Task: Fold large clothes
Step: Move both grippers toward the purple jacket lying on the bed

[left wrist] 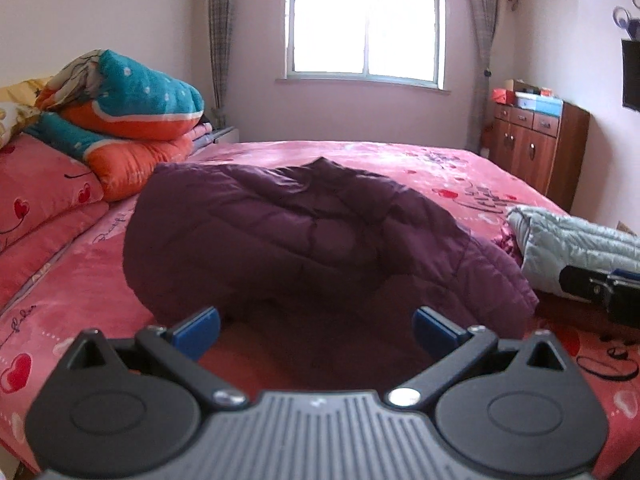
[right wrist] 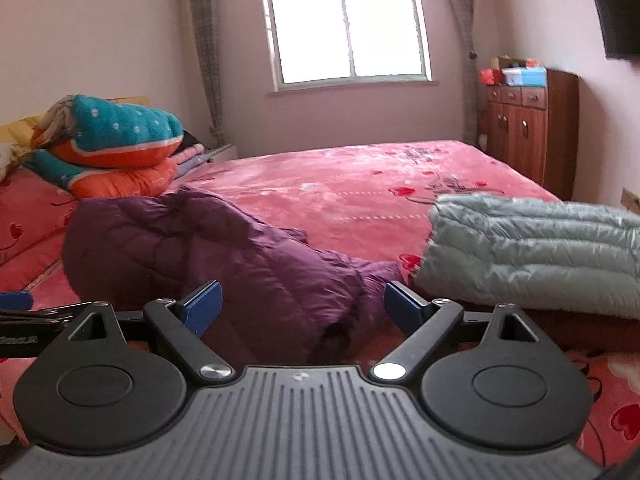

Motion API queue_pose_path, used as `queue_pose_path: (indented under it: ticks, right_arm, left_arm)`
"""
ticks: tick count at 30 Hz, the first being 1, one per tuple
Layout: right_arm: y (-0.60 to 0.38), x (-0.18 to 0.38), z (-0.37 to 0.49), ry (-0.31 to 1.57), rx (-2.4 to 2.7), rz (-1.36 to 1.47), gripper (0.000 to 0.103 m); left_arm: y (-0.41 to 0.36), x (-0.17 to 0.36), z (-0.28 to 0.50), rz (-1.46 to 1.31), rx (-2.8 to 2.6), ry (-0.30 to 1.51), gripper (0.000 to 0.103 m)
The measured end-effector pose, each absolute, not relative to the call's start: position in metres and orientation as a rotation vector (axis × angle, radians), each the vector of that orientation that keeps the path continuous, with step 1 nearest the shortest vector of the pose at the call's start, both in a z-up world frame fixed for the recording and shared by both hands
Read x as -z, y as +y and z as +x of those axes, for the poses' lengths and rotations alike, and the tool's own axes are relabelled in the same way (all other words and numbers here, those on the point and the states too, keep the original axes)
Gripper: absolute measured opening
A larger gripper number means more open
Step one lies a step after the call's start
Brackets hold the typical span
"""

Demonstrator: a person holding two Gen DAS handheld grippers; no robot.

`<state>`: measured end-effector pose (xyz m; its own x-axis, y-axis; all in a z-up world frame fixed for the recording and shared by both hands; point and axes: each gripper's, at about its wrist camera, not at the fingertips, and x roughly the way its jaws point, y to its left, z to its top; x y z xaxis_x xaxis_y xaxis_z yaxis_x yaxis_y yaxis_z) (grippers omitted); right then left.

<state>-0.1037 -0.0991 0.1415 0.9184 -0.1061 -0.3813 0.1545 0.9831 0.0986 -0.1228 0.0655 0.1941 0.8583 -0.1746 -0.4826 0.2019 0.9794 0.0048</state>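
Purple jacket (left wrist: 312, 236) heaped on the pink bed (left wrist: 360, 156).
Both grippers, left (left wrist: 316, 330) and right (right wrist: 302, 302), spread empty at its near edge; pale jacket (right wrist: 532, 248) just beside.

The purple jacket's (left wrist: 304, 240) near hem lay in shadow, so its edge could not be made out, and its far side was hidden behind its own bulk. The pale green jacket (right wrist: 532, 252) ran off the right edge. Of the right gripper (left wrist: 600, 288) only 1 dark finger showed in the left view, the rest cut off. Boxes (right wrist: 516, 72) on the cabinet (right wrist: 532, 128) were blurred, perhaps cardboard. The dark screen (right wrist: 618, 20) on the wall was cropped.
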Motion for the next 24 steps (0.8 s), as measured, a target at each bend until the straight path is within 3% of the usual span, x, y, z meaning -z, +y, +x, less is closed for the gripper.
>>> queue_pose_path:
  ticks: [12, 24]
  right_arm:
    - [-0.174, -0.100, -0.088, 0.452, 0.236, 0.261, 0.103]
    - [-0.217, -0.094, -0.095, 0.427, 0.336, 0.347, 0.103]
  left_arm:
    - [-0.026, -0.189, -0.117, 0.191, 0.380, 0.463, 0.102]
    - [-0.147, -0.170, -0.093, 0.578, 0.539, 0.414, 0.101]
